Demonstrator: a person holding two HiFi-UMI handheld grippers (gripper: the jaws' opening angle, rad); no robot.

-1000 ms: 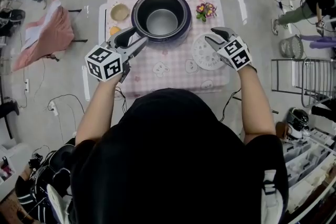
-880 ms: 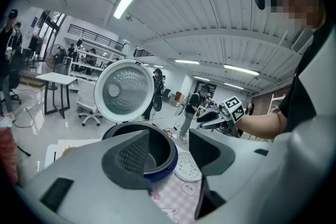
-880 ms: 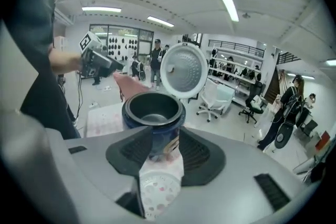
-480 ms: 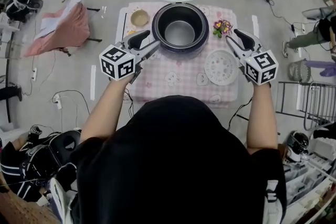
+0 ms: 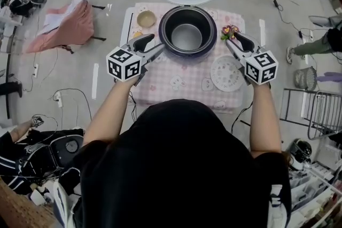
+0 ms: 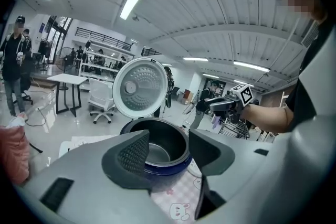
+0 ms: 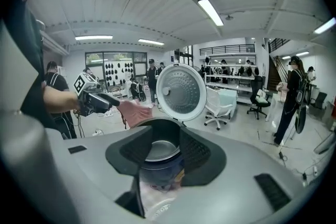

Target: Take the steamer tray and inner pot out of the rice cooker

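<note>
Steel inner pot (image 5: 187,36) inside rice cooker (image 5: 206,50); left gripper (image 5: 156,42) at cooker's left rim, nearer; right gripper (image 5: 231,38) off cooker's right; all fingers apart, empty.

Table: a small rectangular table (image 5: 136,94) stood on the grey floor (image 5: 109,109), its top covered all over.
Cover: a pink checked cloth (image 5: 187,75) with pale cartoon prints lay flat over the top.
Far middle: a dark rice cooker (image 5: 165,46) stood on the cloth, its round lid tipped open on the far side.
Far left: a small tan bowl (image 5: 145,19) stood upright, just beside the cooker.
Far right: a little bunch of flowers (image 5: 228,31) sat by the cooker's right side.
Near right: the white perforated steamer tray (image 5: 224,73) lay flat on the cloth, near the cooker and apart from it.
</note>
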